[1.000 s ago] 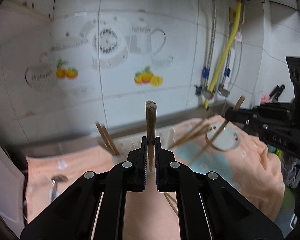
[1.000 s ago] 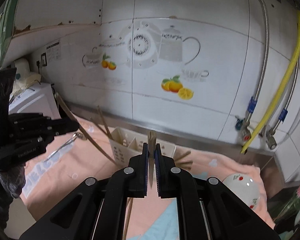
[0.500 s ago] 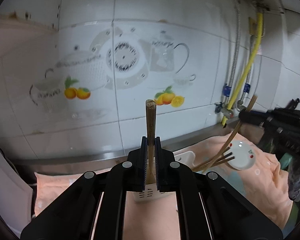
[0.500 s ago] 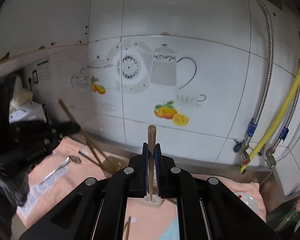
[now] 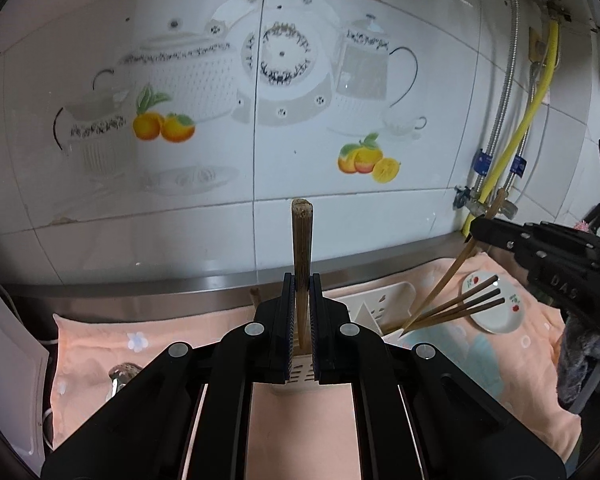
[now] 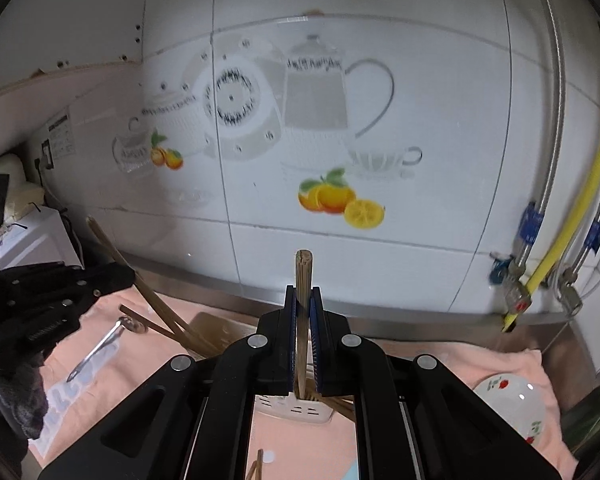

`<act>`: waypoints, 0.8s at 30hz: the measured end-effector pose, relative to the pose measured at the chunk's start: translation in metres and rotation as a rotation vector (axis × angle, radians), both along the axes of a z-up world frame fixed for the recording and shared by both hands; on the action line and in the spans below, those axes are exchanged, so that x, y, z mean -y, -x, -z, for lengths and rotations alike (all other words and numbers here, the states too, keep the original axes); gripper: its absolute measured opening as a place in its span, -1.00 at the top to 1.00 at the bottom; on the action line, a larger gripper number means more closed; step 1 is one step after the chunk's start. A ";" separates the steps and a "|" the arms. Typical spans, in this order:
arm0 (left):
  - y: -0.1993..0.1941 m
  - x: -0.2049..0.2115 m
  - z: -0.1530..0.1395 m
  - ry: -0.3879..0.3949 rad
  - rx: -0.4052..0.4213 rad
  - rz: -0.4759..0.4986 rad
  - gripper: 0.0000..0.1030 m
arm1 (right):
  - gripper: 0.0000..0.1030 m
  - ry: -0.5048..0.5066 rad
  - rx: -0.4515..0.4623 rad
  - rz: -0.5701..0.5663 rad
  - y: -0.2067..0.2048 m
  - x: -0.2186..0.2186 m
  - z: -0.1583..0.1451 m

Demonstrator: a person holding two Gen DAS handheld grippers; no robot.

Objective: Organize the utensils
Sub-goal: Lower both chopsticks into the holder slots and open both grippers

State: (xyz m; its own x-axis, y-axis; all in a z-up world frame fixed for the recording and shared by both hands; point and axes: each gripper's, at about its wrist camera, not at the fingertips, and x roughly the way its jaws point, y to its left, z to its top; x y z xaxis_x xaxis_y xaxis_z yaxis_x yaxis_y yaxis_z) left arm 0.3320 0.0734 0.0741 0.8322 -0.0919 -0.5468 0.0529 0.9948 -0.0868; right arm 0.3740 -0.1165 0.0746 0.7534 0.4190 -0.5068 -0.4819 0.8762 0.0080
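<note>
Both tools have closed in on the white utensil holder (image 5: 384,304): the left tool (image 5: 301,316) and right tool (image 6: 303,328), each gripping a chopstick, now sit directly above it.

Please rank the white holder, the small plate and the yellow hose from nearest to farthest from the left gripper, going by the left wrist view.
1. White holder: just beyond the left gripper, slightly right.
2. Small plate: farther right, on the pink cloth.
3. Yellow hose: farthest, on the wall at right.
</note>
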 end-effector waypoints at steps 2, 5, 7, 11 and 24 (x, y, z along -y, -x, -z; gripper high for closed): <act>-0.002 0.000 0.004 -0.001 -0.013 0.000 0.88 | 0.88 0.012 -0.015 0.001 -0.002 -0.002 0.008; -0.004 0.000 0.010 0.000 -0.027 0.004 0.88 | 0.88 0.018 -0.031 -0.001 -0.003 -0.003 0.018; -0.004 0.000 0.013 0.002 -0.033 0.006 0.88 | 0.88 0.017 -0.044 -0.003 -0.004 -0.004 0.022; -0.006 -0.002 0.016 0.005 -0.043 0.000 0.88 | 0.87 0.025 -0.053 -0.001 -0.003 -0.004 0.026; 0.001 -0.002 0.013 0.015 -0.033 -0.003 0.71 | 0.65 0.022 -0.028 0.009 0.008 0.003 0.016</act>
State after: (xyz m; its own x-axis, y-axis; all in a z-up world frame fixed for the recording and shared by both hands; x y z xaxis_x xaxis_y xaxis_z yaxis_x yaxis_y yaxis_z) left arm 0.3312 0.0757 0.0611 0.8138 -0.0981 -0.5728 0.0469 0.9935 -0.1035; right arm 0.3660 -0.1195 0.0584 0.7429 0.4004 -0.5365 -0.4735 0.8808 0.0017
